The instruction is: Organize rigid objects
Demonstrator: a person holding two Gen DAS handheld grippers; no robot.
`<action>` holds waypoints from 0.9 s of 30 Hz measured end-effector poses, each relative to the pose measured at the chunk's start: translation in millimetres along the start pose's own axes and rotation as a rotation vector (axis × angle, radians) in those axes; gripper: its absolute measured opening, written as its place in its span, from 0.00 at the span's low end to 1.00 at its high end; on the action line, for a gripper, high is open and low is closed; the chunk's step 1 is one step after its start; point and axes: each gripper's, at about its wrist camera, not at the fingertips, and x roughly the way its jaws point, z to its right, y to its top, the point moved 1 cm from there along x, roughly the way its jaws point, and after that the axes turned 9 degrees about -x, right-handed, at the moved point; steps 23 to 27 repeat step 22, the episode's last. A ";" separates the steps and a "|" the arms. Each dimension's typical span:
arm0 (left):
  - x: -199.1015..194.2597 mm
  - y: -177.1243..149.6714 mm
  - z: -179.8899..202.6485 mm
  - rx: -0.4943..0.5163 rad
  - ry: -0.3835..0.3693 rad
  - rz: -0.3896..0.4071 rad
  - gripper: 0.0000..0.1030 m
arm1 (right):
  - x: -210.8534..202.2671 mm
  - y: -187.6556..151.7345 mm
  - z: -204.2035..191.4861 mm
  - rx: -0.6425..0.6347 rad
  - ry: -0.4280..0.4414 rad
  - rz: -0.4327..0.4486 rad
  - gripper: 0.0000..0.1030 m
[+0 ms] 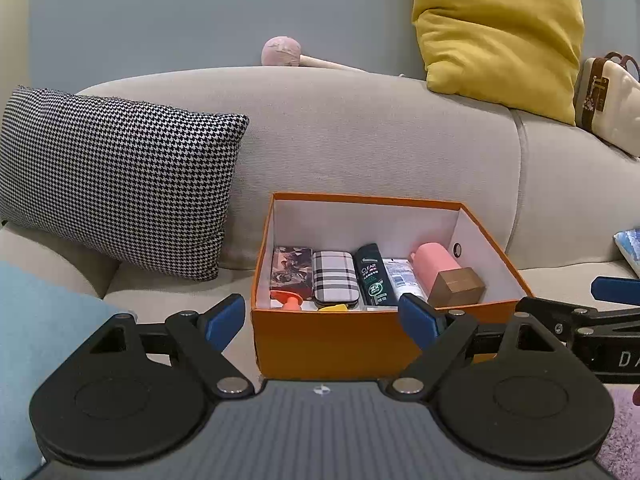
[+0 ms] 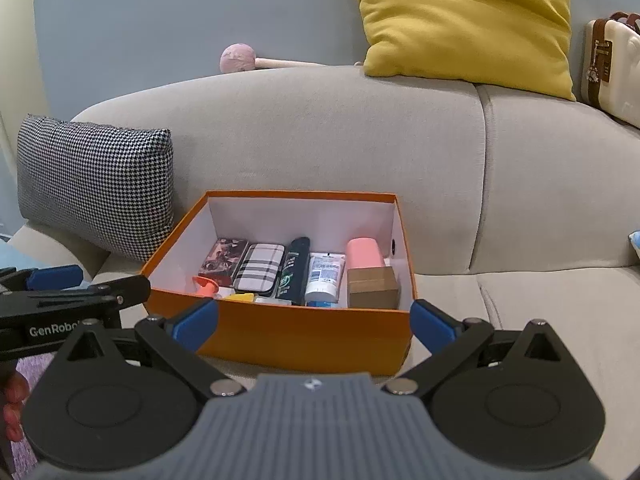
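just behind both grippers sits the box (image 2: 304, 328) on the sofa (image 2: 320, 128). the left gripper (image 1: 322, 320) and right gripper (image 2: 314, 322) gape wide, empty.

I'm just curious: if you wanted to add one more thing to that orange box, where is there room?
The back half of the orange box, by its white rear wall, is bare. The front is crowded: plaid case, dark bottle, white tube, brown block.
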 end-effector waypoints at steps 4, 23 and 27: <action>0.6 0.3 -1.0 0.001 0.002 -0.002 0.98 | -0.1 -0.9 -0.7 0.001 -0.002 -0.003 0.98; -0.7 -1.5 -1.4 -0.005 0.007 -0.011 0.98 | -0.9 -2.3 0.7 0.009 0.013 -0.006 0.98; -0.7 -1.5 -1.4 -0.005 0.007 -0.011 0.98 | -0.9 -2.3 0.7 0.009 0.013 -0.006 0.98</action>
